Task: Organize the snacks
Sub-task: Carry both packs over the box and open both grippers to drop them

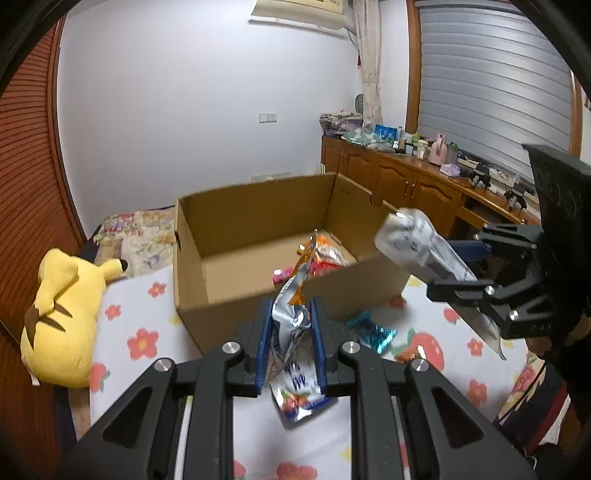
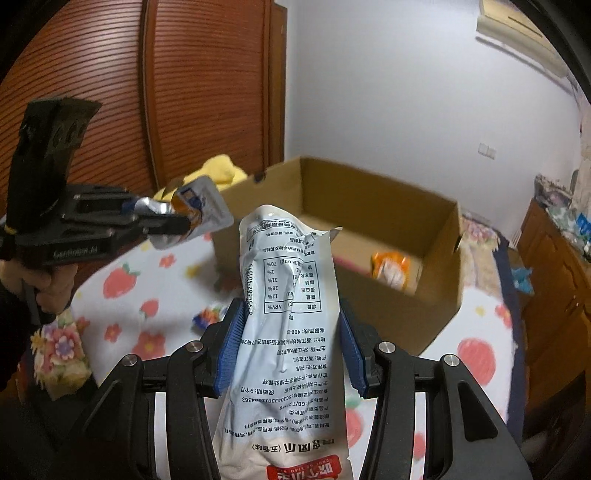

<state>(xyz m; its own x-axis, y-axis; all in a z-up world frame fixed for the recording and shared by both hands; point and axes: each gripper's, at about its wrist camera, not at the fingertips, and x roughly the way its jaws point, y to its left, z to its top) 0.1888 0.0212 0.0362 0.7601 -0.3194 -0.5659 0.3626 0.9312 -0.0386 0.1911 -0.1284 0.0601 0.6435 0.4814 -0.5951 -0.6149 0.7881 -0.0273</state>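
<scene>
While pinching a silver snack pouch [image 1: 291,332] between blue pads, left gripper [image 1: 291,347] raised before the open cardboard box [image 1: 258,229] on the flowered bedsheet [image 1: 140,332]; right gripper [image 2: 290,347] clamped on a pale printed snack bag [image 2: 288,314], near the box's front edge, orange packets [image 2: 389,269] already inside.

i'm looking into a home bedroom here: a bed [image 1: 122,325] under a white sheet printed with red flowers, a yellow plush toy [image 1: 62,317] lying by the slatted wooden wardrobe [image 2: 166,92], a wooden sideboard [image 1: 399,177] crowded with bottles and bits under a shuttered window [image 1: 487,85], an air conditioner [image 1: 299,11] up on the wall.
</scene>
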